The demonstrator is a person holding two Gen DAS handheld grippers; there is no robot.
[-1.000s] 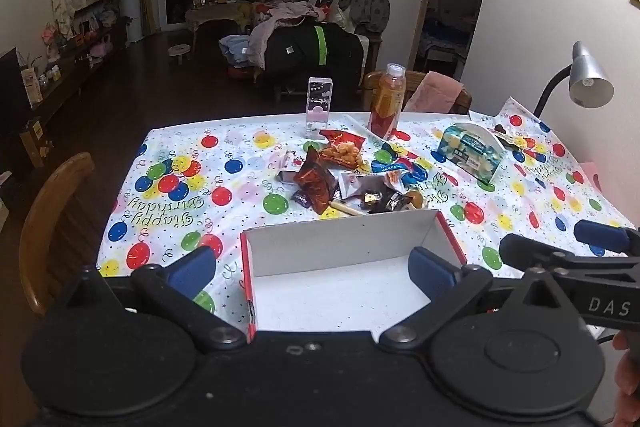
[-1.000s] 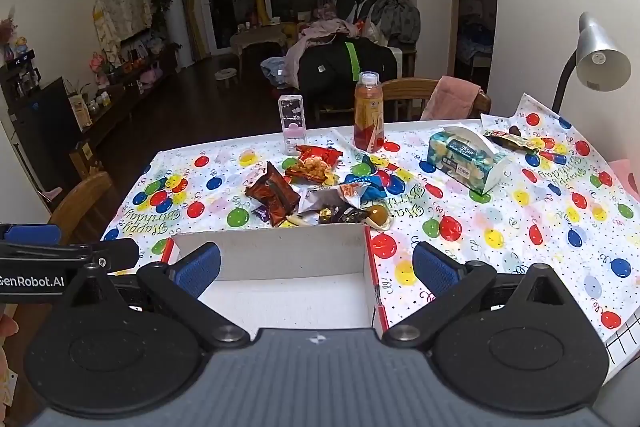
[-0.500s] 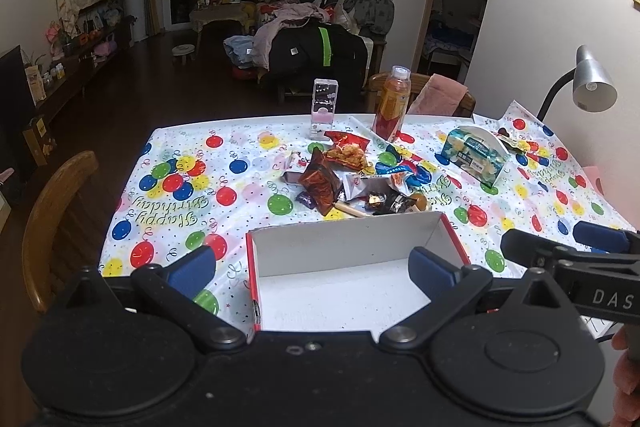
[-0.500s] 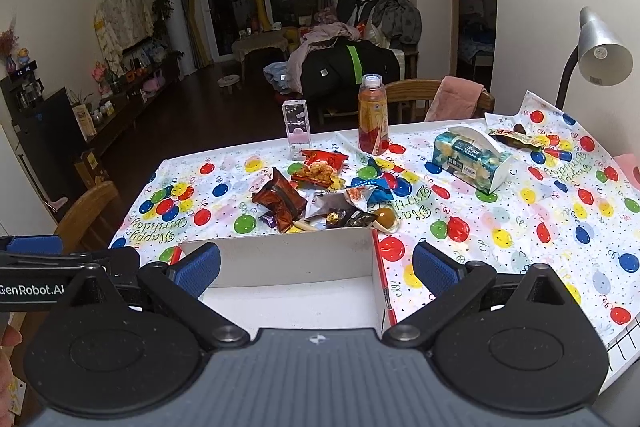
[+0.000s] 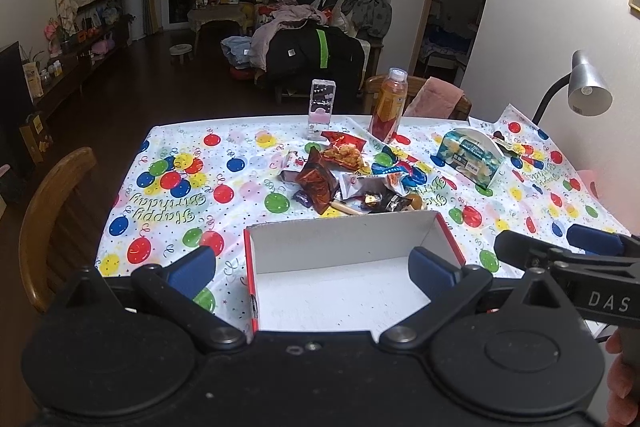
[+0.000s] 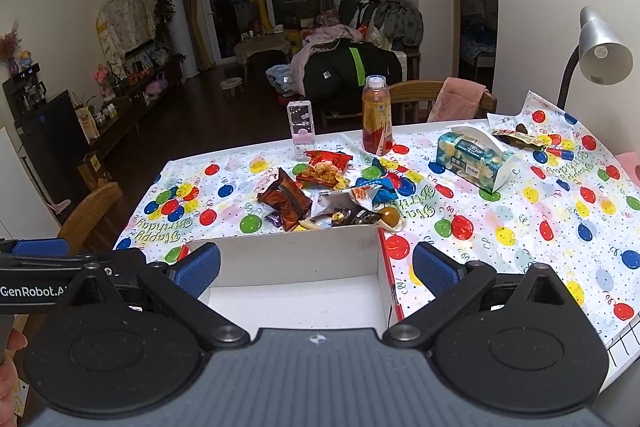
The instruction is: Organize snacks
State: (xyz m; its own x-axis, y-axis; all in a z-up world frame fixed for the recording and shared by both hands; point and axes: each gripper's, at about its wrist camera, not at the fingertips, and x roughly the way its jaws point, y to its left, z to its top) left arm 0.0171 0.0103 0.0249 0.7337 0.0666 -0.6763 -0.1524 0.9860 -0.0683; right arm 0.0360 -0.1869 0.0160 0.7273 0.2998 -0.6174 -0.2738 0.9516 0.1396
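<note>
A heap of snack packets (image 5: 348, 179) (image 6: 324, 195) lies mid-table: a brown foil bag (image 5: 316, 183), a red bag of fried pieces (image 5: 344, 151), blue wrappers, small sweets. Just in front of it stands an empty white box with red sides (image 5: 344, 247) (image 6: 296, 259). My left gripper (image 5: 312, 269) hovers open over the box's near end, nothing between its blue pads. My right gripper (image 6: 316, 269) is open too, straddling the box's right wall. Each view catches the other gripper at its edge.
The table wears a balloon-print cloth (image 5: 180, 187). Behind the snacks stand an orange drink bottle (image 5: 388, 107), a clear pink-based case (image 5: 321, 109) and a tissue pack (image 5: 468, 157). A desk lamp (image 5: 588, 87) is at the right, wooden chairs (image 5: 52, 223) at the left and far side.
Both grippers have risen and tilted a little, so the table and box sit slightly lower and farther in each view. Nothing on the table has moved.
</note>
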